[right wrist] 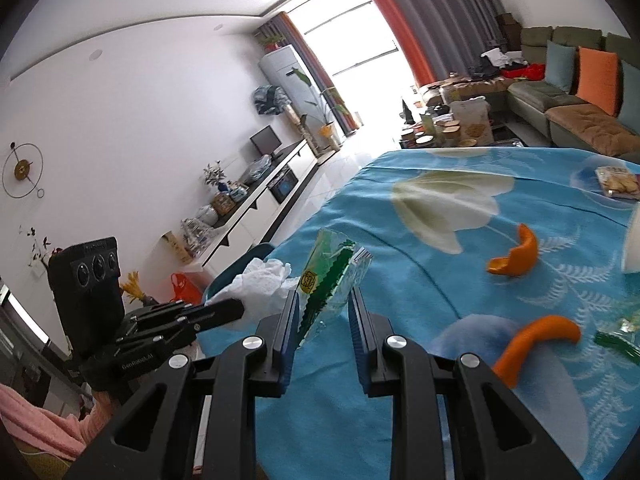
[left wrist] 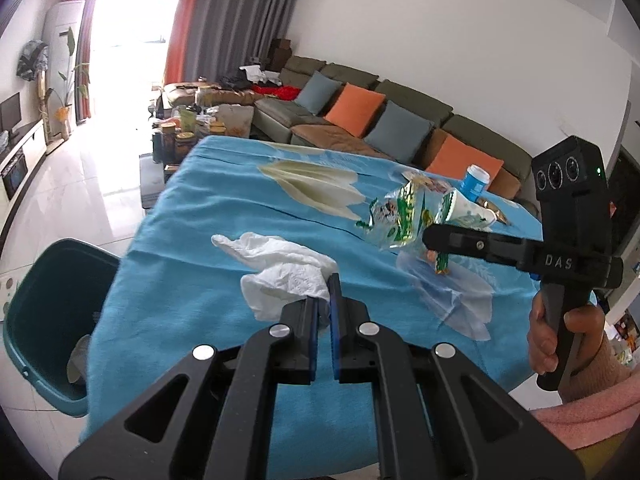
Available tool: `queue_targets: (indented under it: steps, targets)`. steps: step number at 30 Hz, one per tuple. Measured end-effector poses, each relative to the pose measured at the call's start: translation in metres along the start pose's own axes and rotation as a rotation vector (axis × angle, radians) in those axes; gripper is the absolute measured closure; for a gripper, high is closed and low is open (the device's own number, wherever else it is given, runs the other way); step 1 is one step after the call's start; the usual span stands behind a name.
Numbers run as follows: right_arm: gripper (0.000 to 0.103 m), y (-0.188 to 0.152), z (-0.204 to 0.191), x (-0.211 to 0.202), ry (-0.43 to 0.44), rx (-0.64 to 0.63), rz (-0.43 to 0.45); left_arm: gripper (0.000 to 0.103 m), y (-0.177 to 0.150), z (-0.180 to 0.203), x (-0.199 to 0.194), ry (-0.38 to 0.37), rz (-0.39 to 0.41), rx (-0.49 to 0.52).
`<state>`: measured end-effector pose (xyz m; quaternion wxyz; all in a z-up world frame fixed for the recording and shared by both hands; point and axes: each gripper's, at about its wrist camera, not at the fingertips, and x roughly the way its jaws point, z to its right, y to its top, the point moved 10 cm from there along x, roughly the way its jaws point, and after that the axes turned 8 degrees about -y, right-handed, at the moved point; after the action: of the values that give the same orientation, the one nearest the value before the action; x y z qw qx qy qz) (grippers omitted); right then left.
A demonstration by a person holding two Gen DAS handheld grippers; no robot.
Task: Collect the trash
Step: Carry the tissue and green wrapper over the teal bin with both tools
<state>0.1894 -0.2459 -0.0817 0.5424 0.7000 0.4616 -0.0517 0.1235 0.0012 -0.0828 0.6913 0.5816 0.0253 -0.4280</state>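
Note:
My left gripper [left wrist: 326,294] is shut on a crumpled white tissue [left wrist: 280,268], held above the blue floral tablecloth [left wrist: 192,240]. The tissue [right wrist: 260,284] also shows beside the left gripper [right wrist: 238,310] in the right wrist view. A teal trash bin [left wrist: 52,320] stands on the floor off the table's left edge, and its rim [right wrist: 248,256] peeks out behind the tissue. My right gripper [right wrist: 324,300] is shut on a green and clear plastic wrapper [right wrist: 328,272]. That wrapper [left wrist: 396,216] hangs off the table at the right gripper's [left wrist: 429,236] tip.
Two orange peels [right wrist: 516,256] [right wrist: 536,340], a snack packet [right wrist: 618,182] and a green wrapper scrap [right wrist: 616,340] lie on the cloth. A paper cup [left wrist: 468,210] and a blue can [left wrist: 476,182] sit at the far right. A sofa [left wrist: 360,112] and a cluttered coffee table [left wrist: 188,132] stand beyond.

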Motion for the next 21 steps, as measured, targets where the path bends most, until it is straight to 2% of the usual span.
queue_targets:
  steps: [21]
  targets:
    - [0.08,-0.004,-0.052,0.035,0.105,-0.062,-0.066,0.098,0.007,-0.054,-0.059,0.135,0.075,-0.036]
